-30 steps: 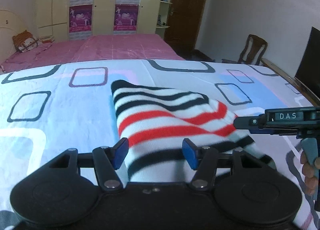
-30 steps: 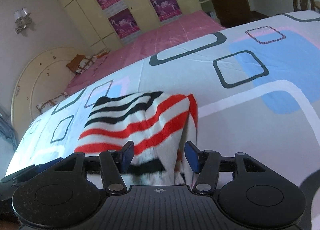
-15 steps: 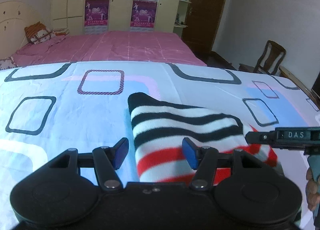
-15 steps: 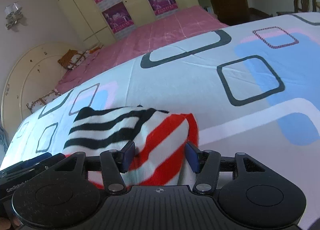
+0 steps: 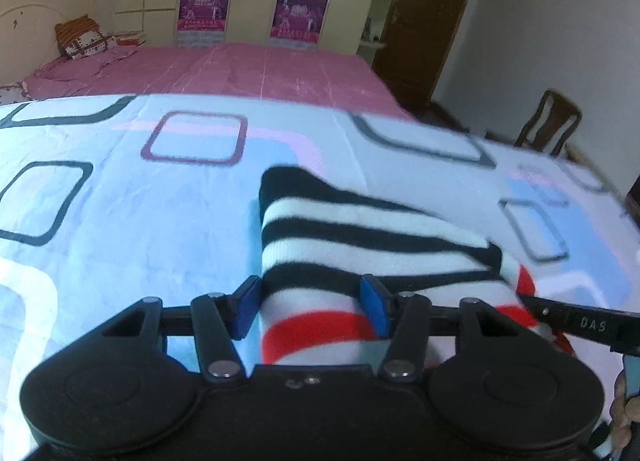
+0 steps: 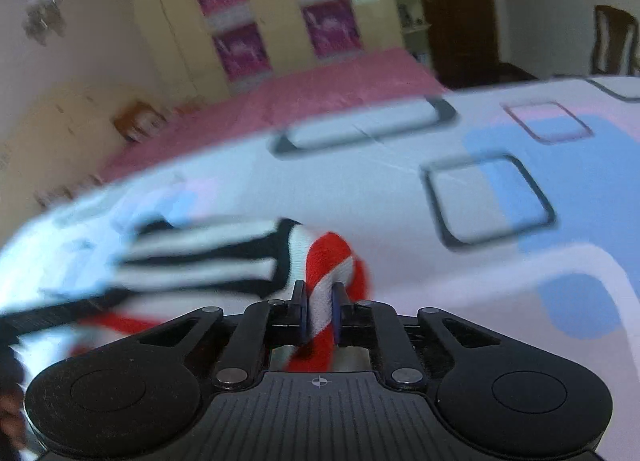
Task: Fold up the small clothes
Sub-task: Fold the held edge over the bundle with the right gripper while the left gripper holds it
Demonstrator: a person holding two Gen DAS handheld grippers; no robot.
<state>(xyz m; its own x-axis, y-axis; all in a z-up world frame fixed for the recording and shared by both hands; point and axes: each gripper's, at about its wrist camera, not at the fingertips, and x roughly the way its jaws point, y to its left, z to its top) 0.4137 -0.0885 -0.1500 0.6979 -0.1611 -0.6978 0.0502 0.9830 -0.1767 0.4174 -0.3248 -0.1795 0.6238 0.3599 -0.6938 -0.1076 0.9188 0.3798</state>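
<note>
A small knit garment [image 5: 360, 229] with black, white and red stripes lies folded on the patterned sheet [image 5: 120, 221]. My left gripper [image 5: 311, 309] is low over its near left part. Its jaws are closing, with the cloth between the blue pads but not visibly pinched. In the right wrist view the garment [image 6: 208, 253] is blurred. My right gripper [image 6: 319, 311] is closing and its pads pinch a bunched red and white fold of the near right corner. The right gripper [image 5: 580, 321] also shows at the right edge of the left wrist view, against the garment's red end.
A pink bed [image 5: 240, 69] with pillows lies beyond the sheet, backed by cupboards with posters. A wooden chair [image 5: 548, 125] and a dark door [image 5: 424, 13] are to the right. A person's fingers [image 5: 622, 413] hold the right gripper's handle.
Both grippers came lower and closer over the garment. The right jaws went from wide apart to pinched on the red and white fold. The left jaws narrowed only slightly.
</note>
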